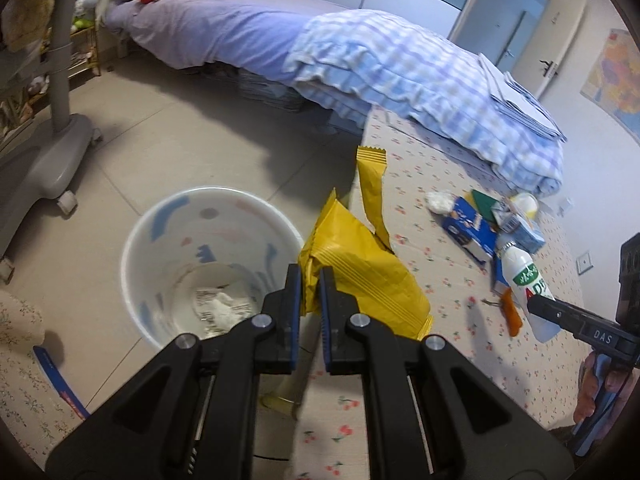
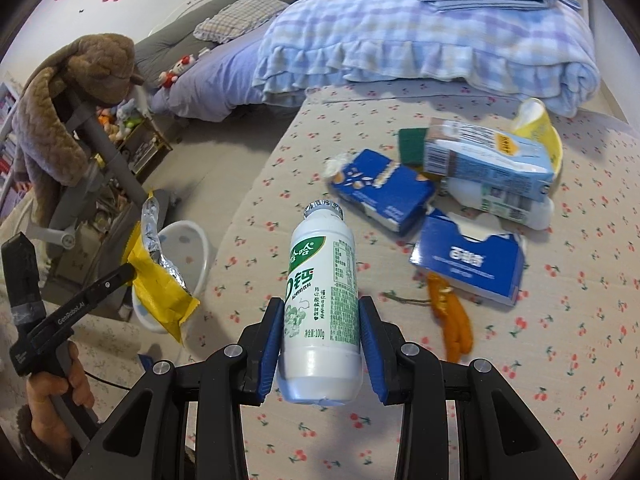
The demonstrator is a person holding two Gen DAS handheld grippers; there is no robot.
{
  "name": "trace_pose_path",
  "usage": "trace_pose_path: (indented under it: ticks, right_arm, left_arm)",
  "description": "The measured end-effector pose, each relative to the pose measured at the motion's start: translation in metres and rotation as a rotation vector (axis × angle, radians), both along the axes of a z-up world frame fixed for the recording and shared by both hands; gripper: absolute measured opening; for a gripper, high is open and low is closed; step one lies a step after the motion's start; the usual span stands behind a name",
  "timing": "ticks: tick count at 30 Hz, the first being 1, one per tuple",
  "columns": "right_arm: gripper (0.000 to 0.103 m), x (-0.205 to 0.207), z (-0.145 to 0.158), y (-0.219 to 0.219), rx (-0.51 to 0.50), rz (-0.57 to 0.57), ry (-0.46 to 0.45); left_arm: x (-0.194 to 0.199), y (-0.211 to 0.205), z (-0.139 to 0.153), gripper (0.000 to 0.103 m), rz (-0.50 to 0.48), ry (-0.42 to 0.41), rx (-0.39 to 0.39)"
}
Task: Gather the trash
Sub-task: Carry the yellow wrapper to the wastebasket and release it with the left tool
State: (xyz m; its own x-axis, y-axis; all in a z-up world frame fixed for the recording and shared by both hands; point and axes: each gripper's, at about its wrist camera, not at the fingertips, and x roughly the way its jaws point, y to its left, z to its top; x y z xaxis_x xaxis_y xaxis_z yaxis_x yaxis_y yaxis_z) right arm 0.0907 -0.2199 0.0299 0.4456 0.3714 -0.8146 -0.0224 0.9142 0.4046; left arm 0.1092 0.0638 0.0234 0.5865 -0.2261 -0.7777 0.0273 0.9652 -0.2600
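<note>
My left gripper [image 1: 310, 280] is shut on a yellow foil snack wrapper [image 1: 360, 260] and holds it at the table's left edge, beside and above the white trash bin [image 1: 136, 240] on the floor. The bin holds crumpled paper [image 1: 222, 308]. My right gripper [image 2: 322, 316] is shut on a white and green drink bottle [image 2: 322, 280], held over the cherry-print table [image 2: 520, 380]. The wrapper [image 2: 160, 280] and bin [image 2: 192, 248] also show in the right wrist view. The bottle [image 1: 524, 280] also shows in the left wrist view.
More trash lies on the table: two blue boxes [image 2: 384, 188] [image 2: 468, 264], a milk carton [image 2: 488, 156], another white bottle [image 2: 504, 200], a yellow cup [image 2: 540, 124], orange peel [image 2: 452, 316]. A bed [image 1: 360, 52] stands behind. A grey wheeled stand [image 1: 48, 152] is left of the bin.
</note>
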Motion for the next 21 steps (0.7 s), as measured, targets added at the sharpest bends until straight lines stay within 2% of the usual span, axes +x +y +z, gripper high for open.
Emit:
trace_pose_path:
  ticks: [6, 17, 18, 20, 21]
  right_arm:
    - [0.038, 0.01, -0.003, 0.027, -0.001, 0.035, 0.003]
    - [0.038, 0.026, -0.001, 0.073, 0.01, 0.086, -0.013]
    - [0.038, 0.028, -0.002, 0.078, 0.009, 0.092, -0.014]
    - [0.038, 0.029, -0.002, 0.085, 0.013, 0.1, -0.015]
    - [0.038, 0.031, -0.003, 0.089, 0.016, 0.105, -0.016]
  left_arm:
    - [0.005, 0.036, -0.004, 0.01, 0.1, -0.001, 0.025]
    - [0.018, 0.065, -0.006, 0.012, 0.206, -0.034, 0.079]
    - [0.019, 0.066, -0.007, 0.014, 0.215, -0.029, 0.085]
    - [0.02, 0.071, -0.01, 0.024, 0.232, -0.005, 0.084]
    - [0.021, 0.074, -0.012, 0.038, 0.245, 0.014, 0.072]
